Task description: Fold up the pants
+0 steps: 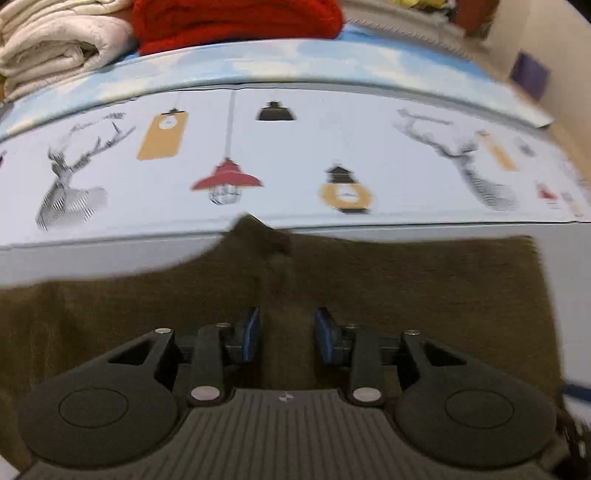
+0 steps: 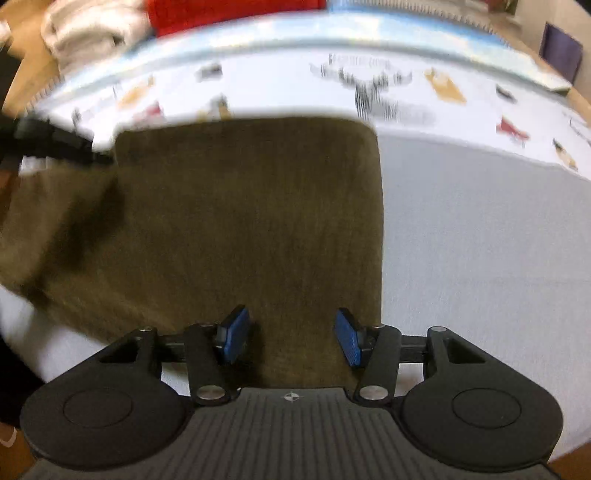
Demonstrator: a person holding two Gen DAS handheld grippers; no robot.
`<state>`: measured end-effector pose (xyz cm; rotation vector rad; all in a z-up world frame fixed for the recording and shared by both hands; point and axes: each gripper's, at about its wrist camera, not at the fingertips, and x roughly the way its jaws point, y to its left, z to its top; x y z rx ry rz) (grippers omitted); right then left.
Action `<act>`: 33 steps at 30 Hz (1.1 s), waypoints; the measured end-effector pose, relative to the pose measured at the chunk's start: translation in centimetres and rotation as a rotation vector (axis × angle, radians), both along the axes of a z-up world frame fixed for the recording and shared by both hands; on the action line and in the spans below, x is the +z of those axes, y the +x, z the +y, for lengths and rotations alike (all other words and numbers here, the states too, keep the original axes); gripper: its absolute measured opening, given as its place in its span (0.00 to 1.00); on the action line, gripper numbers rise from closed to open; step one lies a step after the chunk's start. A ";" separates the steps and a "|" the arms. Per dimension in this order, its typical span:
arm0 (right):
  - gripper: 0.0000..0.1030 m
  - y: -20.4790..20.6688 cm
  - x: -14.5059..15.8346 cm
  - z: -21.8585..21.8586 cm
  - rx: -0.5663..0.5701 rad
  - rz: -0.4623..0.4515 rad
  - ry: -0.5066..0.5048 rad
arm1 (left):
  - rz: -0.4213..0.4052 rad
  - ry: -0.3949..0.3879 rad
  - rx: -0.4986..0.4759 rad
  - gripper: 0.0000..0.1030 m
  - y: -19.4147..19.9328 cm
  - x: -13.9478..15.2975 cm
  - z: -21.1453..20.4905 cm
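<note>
Olive-brown pants (image 1: 406,295) lie flat on a white and grey table cover (image 1: 332,147) printed with lamps and deer heads. A raised ridge of the cloth runs up between my left gripper's (image 1: 287,338) blue pads (image 1: 251,332), which stand apart, not pinching it. In the right wrist view the pants (image 2: 240,221) show a squared far edge and a straight right edge. My right gripper (image 2: 291,338) is open just above the near part of the cloth, its blue pads (image 2: 347,339) wide apart. The left gripper's dark body (image 2: 48,144) shows at the far left.
Folded white quilted cloth (image 1: 55,40) and a red knitted garment (image 1: 236,22) sit at the table's far side. Bare grey cover (image 2: 480,240) lies right of the pants. A purple object (image 1: 530,74) is at the far right.
</note>
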<state>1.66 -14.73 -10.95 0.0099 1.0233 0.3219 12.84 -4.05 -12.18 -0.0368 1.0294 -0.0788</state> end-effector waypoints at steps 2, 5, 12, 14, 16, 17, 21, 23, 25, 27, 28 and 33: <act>0.53 0.0 0.7 0.0 0.006 -0.037 0.037 | 0.049 0.026 -0.069 0.36 -2.0 -1.4 -0.8; 0.53 0.2 -1.5 0.9 0.021 0.070 -0.065 | 0.077 0.081 -0.161 0.41 -4.3 -3.4 -0.8; 0.53 -2.4 0.6 2.4 -0.063 -0.025 -0.026 | -0.079 -0.009 -0.062 0.43 -10.4 2.5 4.2; 0.53 -3.1 0.9 3.5 -0.071 -0.041 -0.033 | -0.074 -0.041 -0.018 0.43 -12.2 2.6 6.0; 0.53 -3.9 1.4 4.7 -0.054 -0.062 -0.019 | -0.079 -0.082 0.031 0.43 -13.7 2.9 7.4; 0.53 -4.2 1.9 5.4 -0.046 -0.076 -0.005 | -0.086 -0.104 0.055 0.43 -14.4 3.1 8.1; 0.53 -5.2 3.2 8.1 -0.020 -0.108 0.043 | -0.117 -0.185 0.099 0.43 -17.1 4.4 10.2; 0.53 -5.9 3.9 9.7 0.022 -0.135 0.049 | -0.135 -0.212 0.091 0.43 -17.8 5.3 10.9; 0.53 -6.3 4.1 11.3 0.080 -0.169 0.025 | -0.159 -0.241 0.071 0.43 -18.4 6.2 11.7; 0.53 -6.4 3.8 12.8 0.138 -0.198 -0.015 | -0.185 -0.277 0.058 0.43 -18.4 7.2 12.9; 0.53 -6.3 3.6 13.5 0.164 -0.212 -0.036 | -0.198 -0.292 0.059 0.43 -18.3 7.5 13.7; 0.53 -5.6 2.8 16.0 0.218 -0.247 -0.066 | -0.191 -0.330 0.113 0.43 -17.0 6.2 18.7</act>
